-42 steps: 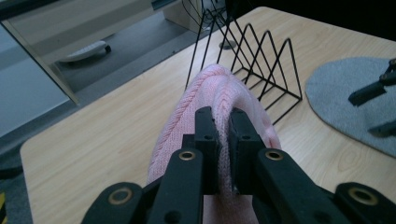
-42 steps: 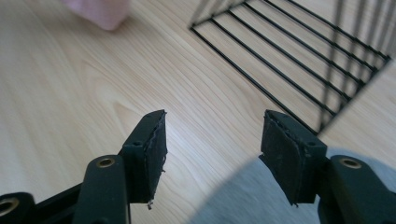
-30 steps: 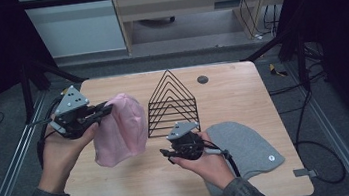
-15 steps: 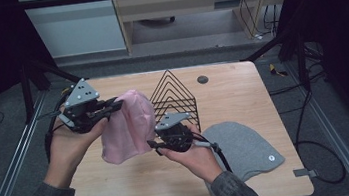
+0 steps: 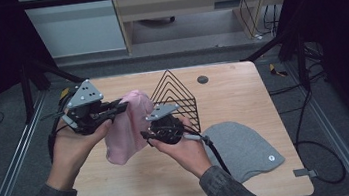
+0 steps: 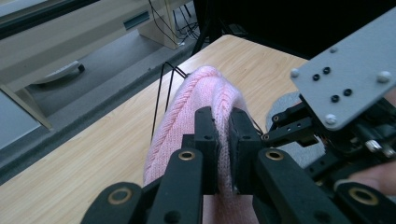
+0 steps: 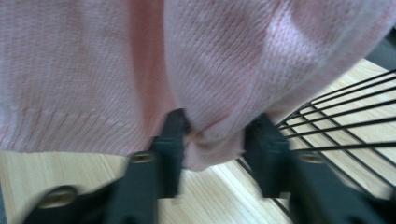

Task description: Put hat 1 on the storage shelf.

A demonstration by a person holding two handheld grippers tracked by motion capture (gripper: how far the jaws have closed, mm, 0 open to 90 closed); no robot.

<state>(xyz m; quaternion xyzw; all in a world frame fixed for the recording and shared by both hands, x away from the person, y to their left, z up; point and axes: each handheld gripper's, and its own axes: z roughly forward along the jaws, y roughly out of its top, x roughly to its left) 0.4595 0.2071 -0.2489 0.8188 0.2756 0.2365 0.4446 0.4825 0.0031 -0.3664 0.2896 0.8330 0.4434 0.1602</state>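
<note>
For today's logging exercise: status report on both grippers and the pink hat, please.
Left gripper shut on pink hat, held above table. Right gripper open, jaws around hat's lower edge. Wire rack close behind; grey hat lies on table.

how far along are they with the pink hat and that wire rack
Done: the pink knitted hat is lifted, pinched in the left gripper. In hand: the right gripper, jaws apart, at its hem. Left, probably: reaching the black wire rack; the grey knitted hat lies untouched.

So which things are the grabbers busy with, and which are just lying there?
Busy with:
- pink knit hat, pinched by the left gripper
- right gripper, its open jaws around a fold of the hat
- maybe the black wire rack right behind

Just lying there:
- grey beanie
- small dark disc
</note>
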